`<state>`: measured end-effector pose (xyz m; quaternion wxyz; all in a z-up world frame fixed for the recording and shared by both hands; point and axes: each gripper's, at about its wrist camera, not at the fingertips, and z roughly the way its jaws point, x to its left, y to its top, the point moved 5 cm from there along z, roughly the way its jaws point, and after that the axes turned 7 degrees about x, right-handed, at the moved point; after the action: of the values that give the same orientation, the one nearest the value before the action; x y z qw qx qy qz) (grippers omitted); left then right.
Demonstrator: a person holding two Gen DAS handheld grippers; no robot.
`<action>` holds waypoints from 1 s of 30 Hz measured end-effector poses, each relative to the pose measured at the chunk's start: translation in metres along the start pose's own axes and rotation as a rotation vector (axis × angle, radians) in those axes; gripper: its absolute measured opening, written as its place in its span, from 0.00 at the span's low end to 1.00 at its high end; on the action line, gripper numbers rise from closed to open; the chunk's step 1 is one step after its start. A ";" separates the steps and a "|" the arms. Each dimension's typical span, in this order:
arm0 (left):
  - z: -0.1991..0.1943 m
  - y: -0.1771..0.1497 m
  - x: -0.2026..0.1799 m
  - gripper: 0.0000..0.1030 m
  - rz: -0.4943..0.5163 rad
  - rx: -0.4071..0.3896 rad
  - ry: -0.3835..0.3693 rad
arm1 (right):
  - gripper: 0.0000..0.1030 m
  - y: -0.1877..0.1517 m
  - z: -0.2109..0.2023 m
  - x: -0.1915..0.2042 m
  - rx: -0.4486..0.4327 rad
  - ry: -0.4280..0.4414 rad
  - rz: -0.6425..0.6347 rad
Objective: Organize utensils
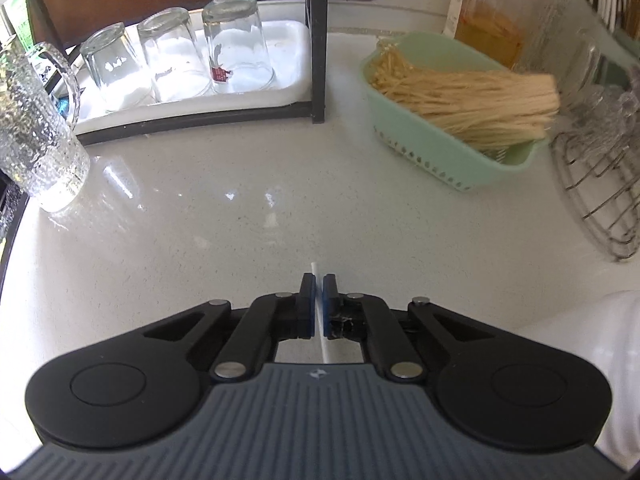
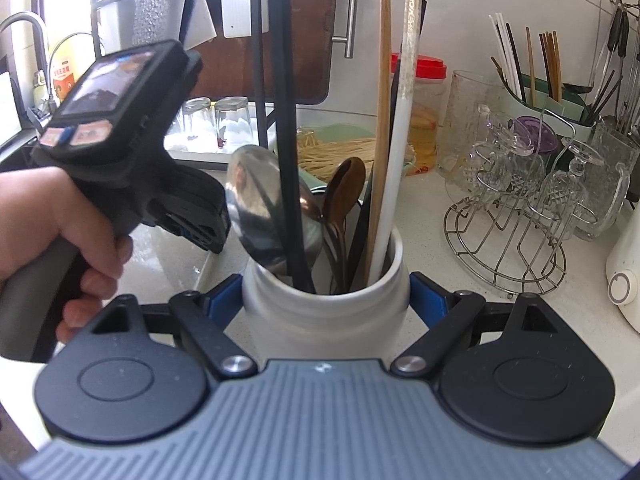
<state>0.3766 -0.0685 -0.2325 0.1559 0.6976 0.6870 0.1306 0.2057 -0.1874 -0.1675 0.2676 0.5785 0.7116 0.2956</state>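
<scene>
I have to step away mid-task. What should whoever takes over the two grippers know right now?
Left gripper: shut on a thin white chopstick, held low over the counter.
Right gripper: clamped around the white utensil holder, steadying it.
Already in the holder: a steel spoon, a bronze spoon, a wooden chopstick, a white chopstick with gold pattern and a black utensil handle.
Left: probably bring the held chopstick over and drop it into the holder.
</scene>
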 end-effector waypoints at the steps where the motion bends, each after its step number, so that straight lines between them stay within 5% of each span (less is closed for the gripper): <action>1: -0.006 -0.001 0.000 0.03 -0.005 -0.006 -0.017 | 0.87 0.000 0.000 0.000 0.000 0.001 -0.001; 10: -0.078 -0.016 -0.010 0.00 0.003 -0.076 -0.152 | 0.87 0.000 0.000 0.000 -0.005 0.004 -0.005; 14: -0.096 -0.028 -0.014 0.00 0.039 -0.102 -0.157 | 0.87 -0.001 0.000 0.001 -0.013 0.003 -0.001; 23: -0.075 -0.082 0.016 0.02 -0.058 0.051 -0.223 | 0.87 -0.002 0.000 0.001 -0.025 0.005 -0.007; 25: -0.067 -0.094 0.017 0.06 -0.056 0.089 -0.203 | 0.87 -0.002 -0.001 0.001 -0.025 0.008 -0.010; 28: -0.058 -0.105 0.017 0.29 -0.061 0.111 -0.202 | 0.87 -0.002 -0.001 0.000 -0.022 0.015 -0.016; 30: -0.056 -0.106 0.015 0.30 -0.060 0.100 -0.207 | 0.87 -0.001 -0.001 0.000 -0.020 0.020 -0.021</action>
<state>0.2572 -0.0511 -0.2236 0.1951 0.6934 0.6934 0.0187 0.2039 -0.1880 -0.1677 0.2693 0.5653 0.7172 0.3058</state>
